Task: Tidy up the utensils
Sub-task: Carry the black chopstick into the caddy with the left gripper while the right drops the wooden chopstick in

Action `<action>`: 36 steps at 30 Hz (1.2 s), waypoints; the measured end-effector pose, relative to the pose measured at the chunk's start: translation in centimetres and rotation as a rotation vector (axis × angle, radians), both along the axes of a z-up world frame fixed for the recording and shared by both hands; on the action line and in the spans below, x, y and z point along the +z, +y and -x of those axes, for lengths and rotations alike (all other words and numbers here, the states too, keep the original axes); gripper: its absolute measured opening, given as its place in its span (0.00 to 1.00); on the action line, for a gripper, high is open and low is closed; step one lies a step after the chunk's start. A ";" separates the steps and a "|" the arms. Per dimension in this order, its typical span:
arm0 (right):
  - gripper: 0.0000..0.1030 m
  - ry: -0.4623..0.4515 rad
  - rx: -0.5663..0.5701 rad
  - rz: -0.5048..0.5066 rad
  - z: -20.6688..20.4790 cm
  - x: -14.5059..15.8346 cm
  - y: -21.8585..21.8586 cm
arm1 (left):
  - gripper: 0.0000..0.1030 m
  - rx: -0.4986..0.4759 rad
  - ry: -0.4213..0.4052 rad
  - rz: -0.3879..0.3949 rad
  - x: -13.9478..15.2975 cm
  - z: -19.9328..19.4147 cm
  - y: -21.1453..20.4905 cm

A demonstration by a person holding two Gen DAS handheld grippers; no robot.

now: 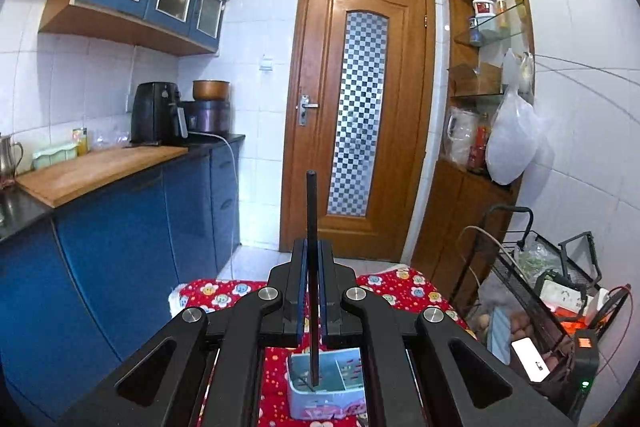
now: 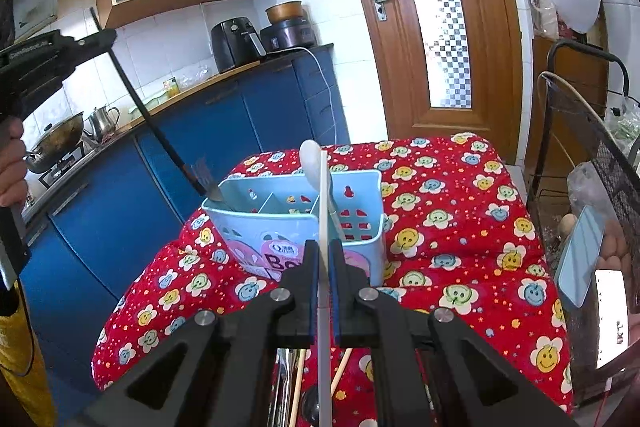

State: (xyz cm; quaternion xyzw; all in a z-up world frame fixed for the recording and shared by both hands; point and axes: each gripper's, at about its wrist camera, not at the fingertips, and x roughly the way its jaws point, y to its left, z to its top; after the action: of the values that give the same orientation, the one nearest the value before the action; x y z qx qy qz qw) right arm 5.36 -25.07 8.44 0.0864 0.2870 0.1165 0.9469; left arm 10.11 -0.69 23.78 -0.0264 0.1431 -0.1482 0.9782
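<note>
Left gripper [image 2: 110, 35] jaws clenched on black-handled fork [image 2: 160, 131], tines dipping into blue caddy [image 2: 360, 223] on the floral tabletop [image 2: 460, 227]. Right gripper [image 2: 325, 251] jaws clamping white spoon [image 2: 320, 179]. Beside: wire basket [image 2: 592, 131], chopsticks [image 2: 298, 387] underneath.

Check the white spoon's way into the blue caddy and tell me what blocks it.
Nothing visible blocks it. The right gripper holds the white spoon over the blue caddy, whose middle and right compartments look open. The black-handled fork, held by the left gripper, enters the left compartment, off to the side.
</note>
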 end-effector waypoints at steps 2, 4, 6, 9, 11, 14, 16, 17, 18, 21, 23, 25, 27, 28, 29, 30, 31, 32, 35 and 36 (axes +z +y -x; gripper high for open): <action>0.06 -0.012 0.001 0.001 -0.1 0.1 0.0 | 0.05 0.003 -0.010 -0.007 -0.4 -0.7 -0.4; 0.06 -0.025 -0.001 0.003 -0.3 0.3 0.0 | 0.05 0.004 -0.014 -0.014 -1.0 -1.3 -0.7; 0.06 -0.036 -0.003 -0.003 -0.6 0.4 -0.1 | 0.05 0.002 -0.008 -0.018 -1.9 -2.2 -1.1; 0.06 -0.048 -0.012 -0.007 -1.4 0.7 -0.1 | 0.05 -0.002 0.008 -0.023 -3.4 -3.3 -1.6; 0.06 -0.072 -0.022 -0.006 -2.1 1.0 -0.2 | 0.05 -0.003 0.030 -0.025 -4.3 -4.0 -1.7; 0.06 -0.110 -0.034 -0.003 -3.2 1.5 -0.3 | 0.05 -0.006 0.066 -0.026 -5.9 -5.0 -1.8; 0.06 -0.138 -0.033 -0.008 -3.9 1.7 -0.3 | 0.05 -0.008 0.084 -0.029 -6.8 -5.4 -1.8; 0.06 -0.157 -0.033 -0.009 -4.5 1.8 -0.3 | 0.05 -0.008 0.091 -0.030 -7.2 -5.7 -1.8; 0.06 -0.170 -0.035 -0.008 -4.9 1.8 -0.2 | 0.05 -0.011 0.101 -0.032 -7.7 -6.0 -1.9; 0.06 -0.214 -0.046 0.000 -6.5 1.8 -0.1 | 0.05 -0.017 0.120 -0.044 -8.7 -6.6 -2.2; 0.06 -0.247 -0.061 0.021 -7.5 1.7 0.1 | 0.05 -0.019 0.129 -0.044 -9.4 -6.9 -2.1; 0.06 -0.285 -0.079 0.040 -8.6 1.7 0.4 | 0.05 -0.023 0.141 -0.040 -10.0 -7.3 -2.1; 0.06 -0.318 -0.092 0.052 -9.4 1.5 0.6 | 0.05 -0.027 0.152 -0.039 -10.5 -7.5 -2.1; 0.06 -0.335 -0.096 0.056 -9.8 1.4 0.8 | 0.05 -0.033 0.154 -0.039 -10.7 -7.7 -2.1; 0.06 -0.356 -0.103 0.066 -10.2 1.3 1.0 | 0.05 -0.041 0.155 -0.040 -10.9 -7.8 -2.1; 0.06 -0.367 -0.106 0.070 -10.5 1.1 1.1 | 0.05 -0.045 0.157 -0.043 -11.2 -7.9 -2.1; 0.06 -0.374 -0.107 0.071 -10.9 1.0 1.1 | 0.05 -0.044 0.160 -0.046 -11.3 -8.0 -2.1; 0.06 -0.372 -0.106 0.072 -11.4 0.7 1.2 | 0.05 -0.045 0.165 -0.048 -11.5 -8.2 -2.0; 0.06 -0.360 -0.104 0.072 -12.3 -0.2 1.2 | 0.05 -0.051 0.174 -0.046 -11.8 -8.4 -1.9; 0.06 -0.355 -0.103 0.076 -12.4 -0.4 1.2 | 0.05 -0.053 0.178 -0.047 -12.0 -8.5 -1.9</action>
State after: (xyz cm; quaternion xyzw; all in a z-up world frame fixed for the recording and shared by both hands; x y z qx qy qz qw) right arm 17.80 -23.83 8.04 0.0430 0.1147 0.0704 0.9900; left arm 18.56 -2.55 11.76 -0.0129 0.2333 -0.1676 0.9578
